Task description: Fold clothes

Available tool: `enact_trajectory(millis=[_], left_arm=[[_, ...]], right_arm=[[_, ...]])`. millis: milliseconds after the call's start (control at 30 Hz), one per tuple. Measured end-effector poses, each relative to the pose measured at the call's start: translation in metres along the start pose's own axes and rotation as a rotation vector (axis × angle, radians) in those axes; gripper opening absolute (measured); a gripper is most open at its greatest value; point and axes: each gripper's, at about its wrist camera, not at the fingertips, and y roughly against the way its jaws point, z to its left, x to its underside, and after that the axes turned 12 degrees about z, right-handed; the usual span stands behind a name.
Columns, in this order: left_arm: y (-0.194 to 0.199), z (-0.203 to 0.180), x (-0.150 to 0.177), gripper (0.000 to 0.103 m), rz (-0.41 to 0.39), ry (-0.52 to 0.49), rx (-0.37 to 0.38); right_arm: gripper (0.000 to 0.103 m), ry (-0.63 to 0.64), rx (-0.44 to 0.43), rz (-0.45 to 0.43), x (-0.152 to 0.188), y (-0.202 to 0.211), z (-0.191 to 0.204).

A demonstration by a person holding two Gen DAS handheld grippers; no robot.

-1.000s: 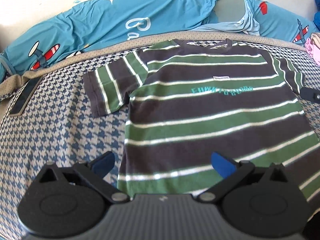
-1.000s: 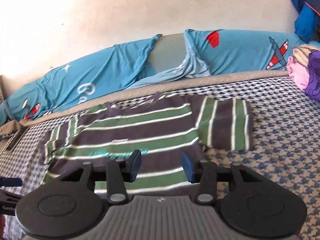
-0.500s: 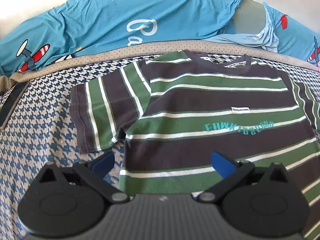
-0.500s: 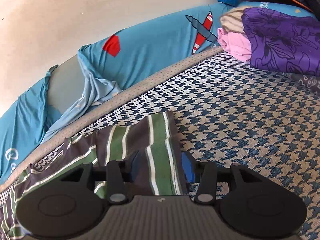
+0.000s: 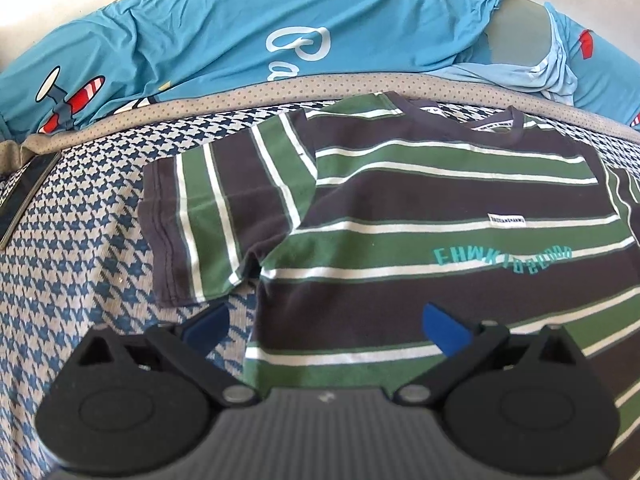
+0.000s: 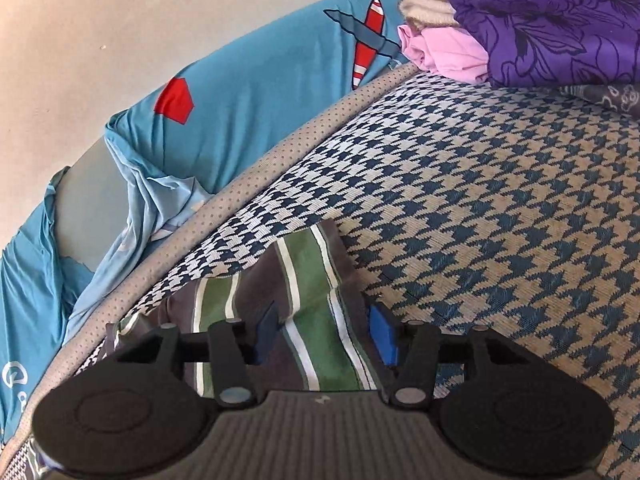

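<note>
A dark T-shirt with green and white stripes [image 5: 400, 216] lies flat, front up, on the houndstooth bed cover [image 5: 80, 280]. My left gripper [image 5: 326, 326] hovers open and wide over the shirt's left side, just below the left sleeve [image 5: 212, 220]; one blue pad sits over the cover, the other over the shirt body. In the right wrist view my right gripper [image 6: 326, 336] straddles the right sleeve [image 6: 308, 280] near its cuff. Its jaws are opening, with the sleeve cloth between the blue pads and gaps on both sides.
Blue cartoon-print bedding [image 5: 240, 40] runs along the wall behind the shirt. A dark flat object [image 5: 24, 200] lies at the cover's left edge. A pile of purple, pink and beige clothes [image 6: 520, 24] sits at the far right.
The left gripper came closer to the shirt's left sleeve, then held. The right gripper swung from over the shirt's body to its right sleeve, rolled and sank, and its jaws spread a little.
</note>
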Motion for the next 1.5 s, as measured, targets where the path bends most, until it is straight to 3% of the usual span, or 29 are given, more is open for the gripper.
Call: enact_trajectory(millis=[100, 167, 333, 467, 667, 733, 800, 867, 1000, 1133, 1233, 1367, 1500], left_arm=[[-0.002, 0.003, -0.001, 0.103, 0.005, 0.008, 0.005], [-0.003, 0.005, -0.002, 0.103, 0.008, 0.016, 0.005], [-0.006, 0.012, -0.005, 0.103, 0.02, 0.044, 0.007], [-0.009, 0.015, -0.007, 0.103, 0.033, 0.06, -0.003], [-0.01, 0.02, -0.007, 0.103, 0.041, 0.083, -0.009], [-0.01, 0.021, -0.007, 0.103, 0.04, 0.092, -0.011], [-0.009, 0.023, -0.007, 0.103, 0.038, 0.098, -0.012], [-0.009, 0.025, -0.009, 0.103, 0.036, 0.105, -0.013], [-0.006, 0.035, -0.013, 0.103, 0.022, 0.138, -0.025], [-0.004, 0.051, -0.019, 0.103, 0.025, 0.194, -0.042], [-0.006, 0.065, -0.022, 0.103, 0.042, 0.241, -0.039], [-0.005, 0.086, -0.026, 0.103, 0.044, 0.313, -0.057], [-0.002, 0.113, -0.028, 0.103, 0.042, 0.4, -0.087]], right_arm=[[0.019, 0.048, 0.003, -0.006, 0.0, -0.007, 0.01], [0.011, 0.067, -0.003, -0.007, 0.001, -0.01, 0.014], [0.009, 0.135, 0.015, -0.063, 0.004, -0.002, 0.031], [0.009, 0.244, -0.021, -0.13, 0.01, 0.014, 0.056], [0.009, 0.649, -0.15, -0.209, 0.048, 0.038, 0.118], [0.009, 0.784, -0.184, -0.152, 0.07, 0.038, 0.136], [0.01, 0.856, -0.254, -0.032, 0.086, 0.032, 0.149], [0.012, 0.904, -0.319, 0.03, 0.095, 0.031, 0.155], [0.015, 0.829, -0.342, 0.009, 0.088, 0.036, 0.152], [0.016, 0.69, -0.249, -0.019, 0.064, 0.033, 0.137], [0.017, 0.576, -0.226, 0.038, 0.049, 0.025, 0.124], [0.017, 0.53, -0.277, 0.159, 0.048, 0.014, 0.12], [0.017, 0.551, -0.154, 0.214, 0.056, -0.001, 0.124]])
